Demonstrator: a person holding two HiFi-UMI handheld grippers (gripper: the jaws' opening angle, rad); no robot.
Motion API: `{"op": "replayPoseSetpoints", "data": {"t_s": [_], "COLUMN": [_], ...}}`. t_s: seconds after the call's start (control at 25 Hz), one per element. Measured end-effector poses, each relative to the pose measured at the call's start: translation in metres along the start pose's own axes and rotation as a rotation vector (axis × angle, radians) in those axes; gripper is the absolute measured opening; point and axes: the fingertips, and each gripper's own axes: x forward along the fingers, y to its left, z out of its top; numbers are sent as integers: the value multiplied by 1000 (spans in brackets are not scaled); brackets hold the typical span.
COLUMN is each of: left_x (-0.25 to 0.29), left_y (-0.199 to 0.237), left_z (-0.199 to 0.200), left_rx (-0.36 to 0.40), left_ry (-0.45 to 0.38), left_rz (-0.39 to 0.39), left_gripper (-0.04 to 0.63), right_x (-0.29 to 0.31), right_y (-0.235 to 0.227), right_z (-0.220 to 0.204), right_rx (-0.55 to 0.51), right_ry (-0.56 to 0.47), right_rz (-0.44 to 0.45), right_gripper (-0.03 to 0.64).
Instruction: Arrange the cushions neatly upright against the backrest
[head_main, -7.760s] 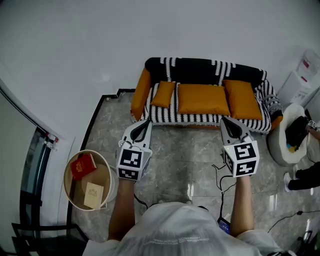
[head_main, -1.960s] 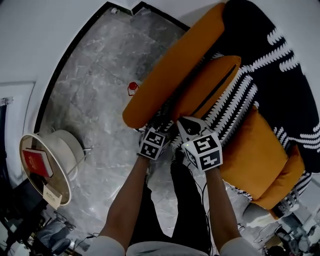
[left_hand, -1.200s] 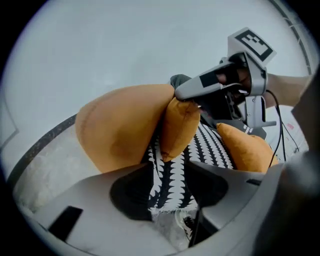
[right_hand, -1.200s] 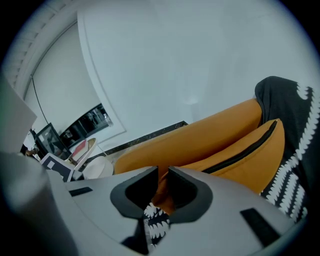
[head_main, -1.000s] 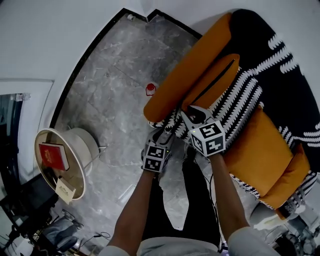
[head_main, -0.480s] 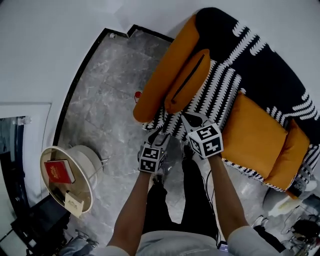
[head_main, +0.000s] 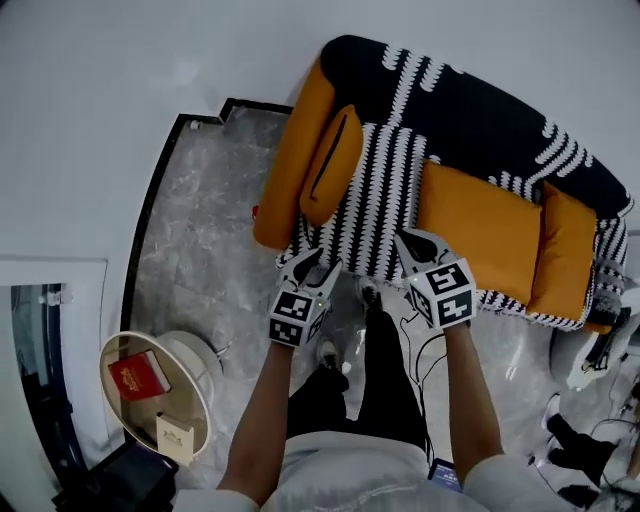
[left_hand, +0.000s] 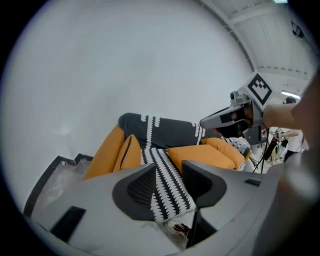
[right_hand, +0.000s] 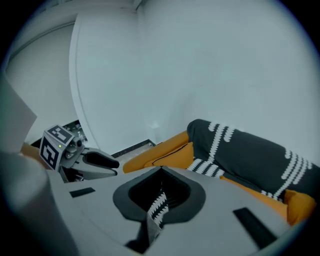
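The sofa (head_main: 470, 110) has orange arms and a black-and-white zigzag cover. A small orange cushion (head_main: 328, 165) stands on edge against its left arm (head_main: 290, 160), also in the left gripper view (left_hand: 129, 152) and the right gripper view (right_hand: 172, 157). A large orange cushion (head_main: 480, 225) lies flat on the seat, with a third cushion (head_main: 565, 250) beside it at the right. My left gripper (head_main: 308, 272) hangs before the seat's front edge. Its jaws (left_hand: 167, 172) are open and empty and have just been closing a little. My right gripper (head_main: 418, 248) is shut (right_hand: 161, 172) on nothing, near the large cushion's front corner.
A round side table (head_main: 195, 395) at lower left bears a red book (head_main: 135, 375) and a tan one (head_main: 175, 435). The person's legs and shoes (head_main: 330, 355) stand on the marble floor (head_main: 200, 250) before the sofa. Cables and a white object (head_main: 590, 350) lie at the right.
Both grippers have risen and drawn back from the small cushion, which stays leaning on the left arm. The right gripper has shifted right. The head view has swung, so the whole sofa shows.
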Motion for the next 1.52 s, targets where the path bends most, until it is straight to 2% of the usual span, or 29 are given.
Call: {"op": "replayPoseSetpoints", "data": {"t_s": [0.12, 0.16, 0.2, 0.24, 0.32, 0.52, 0.76, 0.88, 1.0, 1.28, 1.52], "left_x": [-22, -31, -39, -47, -61, -90, -98, -90, -79, -40, -13], "left_y": [-29, -37, -43, -49, -64, -118, -177, -216, -251, -325, -360], "left_z": [31, 39, 48, 56, 70, 106, 140, 146, 145, 136, 130], "left_rx": [76, 103, 125, 140, 159, 231, 293, 324, 323, 309, 265], "left_ry": [-7, -4, -5, -11, -28, -54, -86, -86, -73, -22, 0], "left_rz": [-52, -52, -41, -29, -29, -101, -155, -179, -182, -123, -38], "left_gripper": [166, 122, 46, 13, 12, 12, 12, 12, 12, 12, 12], "right_x": [-63, -85, -107, -128, -167, -257, -339, -375, -401, -445, -465], "right_y": [-7, -7, -7, -7, -5, -7, -29, -45, -66, -145, -207], "right_z": [8, 11, 15, 18, 24, 27, 5, -13, -40, -101, -135], "right_rx": [24, 35, 46, 54, 62, 81, 109, 107, 115, 146, 107], "right_ry": [-36, -52, -68, -85, -114, -159, -193, -220, -203, -177, -144], "right_rz": [-103, -136, -167, -195, -240, -344, -448, -476, -493, -478, -430], "right_gripper": [3, 3, 3, 3, 3, 3, 3, 3, 3, 3, 3]}}
